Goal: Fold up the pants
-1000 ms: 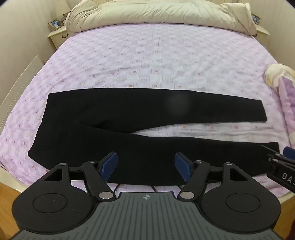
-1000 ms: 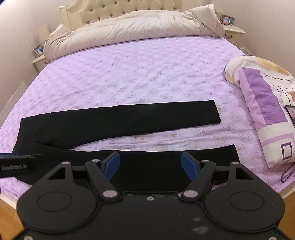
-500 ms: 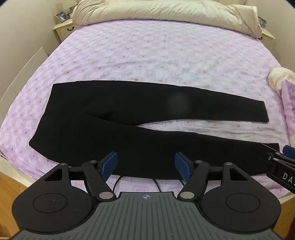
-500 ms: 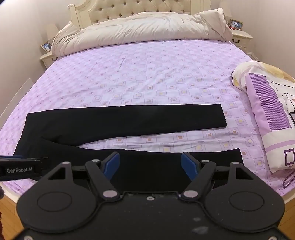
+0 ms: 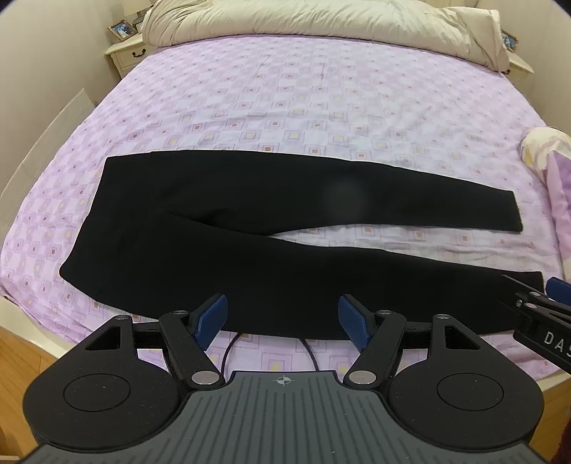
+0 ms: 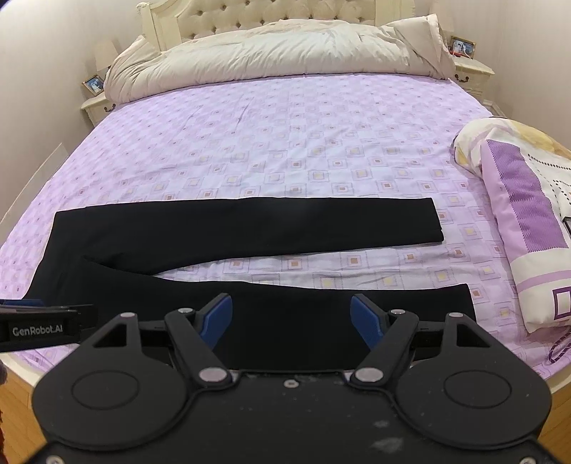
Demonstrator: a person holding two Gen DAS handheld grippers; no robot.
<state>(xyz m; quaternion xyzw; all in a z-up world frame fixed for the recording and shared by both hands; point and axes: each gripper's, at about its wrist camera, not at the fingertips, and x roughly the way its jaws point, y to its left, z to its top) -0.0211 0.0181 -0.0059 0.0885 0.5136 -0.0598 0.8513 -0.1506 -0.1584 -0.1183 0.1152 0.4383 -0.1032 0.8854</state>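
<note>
Left wrist view: black pants [image 5: 249, 228] lie flat across a purple bed [image 5: 285, 100], legs spread rightward. Left gripper [image 5: 282, 314] and right gripper [image 6: 291, 314] hover above the near leg, jaws apart, holding nothing.

Black pants [image 5: 221, 228] lie flat across the near half of the bed [image 5: 285, 107], waistband at the left, 2 legs running right and splayed apart, lilac checked sheet showing between them. The left gripper [image 5: 282, 317] hangs above the near leg's lower edge, blue pads [image 5: 214, 316] spread wide, nothing between them. At the right edge the right gripper [image 5: 535, 310] pokes in beside the near leg's hem. A cream duvet [image 5: 321, 18] is bunched at the far end.
</note>
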